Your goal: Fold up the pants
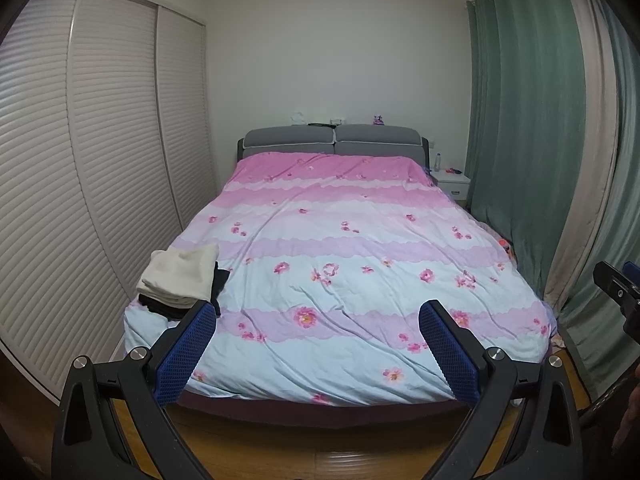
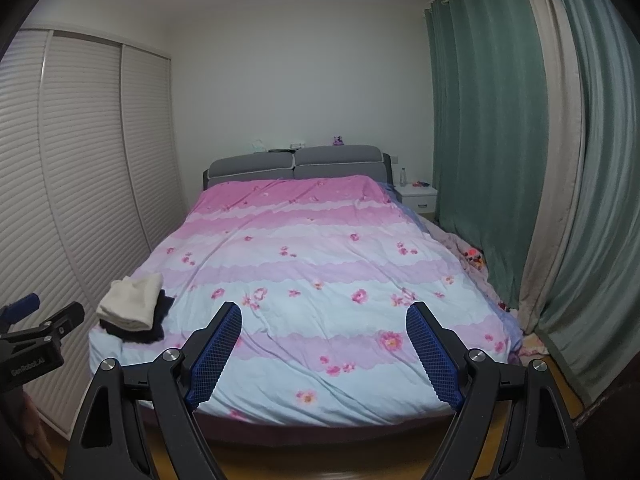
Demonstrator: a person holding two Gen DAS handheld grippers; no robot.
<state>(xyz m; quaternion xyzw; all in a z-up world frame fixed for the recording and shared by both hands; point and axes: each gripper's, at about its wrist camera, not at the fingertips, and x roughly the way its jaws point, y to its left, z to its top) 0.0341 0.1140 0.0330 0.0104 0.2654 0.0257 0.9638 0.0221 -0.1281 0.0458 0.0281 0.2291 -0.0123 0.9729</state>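
A folded cream garment (image 1: 180, 276) (image 2: 130, 300) lies on top of dark folded clothing (image 1: 160, 308) (image 2: 158, 328) at the near left corner of the bed. My left gripper (image 1: 318, 314) is open, held off the foot of the bed, its left blue pad close below that pile. Nothing is between its fingers. My right gripper (image 2: 324, 314) is also open and empty, aimed at the middle of the quilt, right of the pile. Each gripper shows at the edge of the other's view.
The bed carries a pink, lilac and pale blue flowered quilt (image 1: 340, 240) (image 2: 320, 248) with a grey headboard (image 1: 334, 138). Louvred wardrobe doors (image 1: 80, 140) stand close on the left, green curtains (image 1: 520, 140) on the right, a white nightstand (image 1: 450, 182) beyond. Wooden floor lies below.
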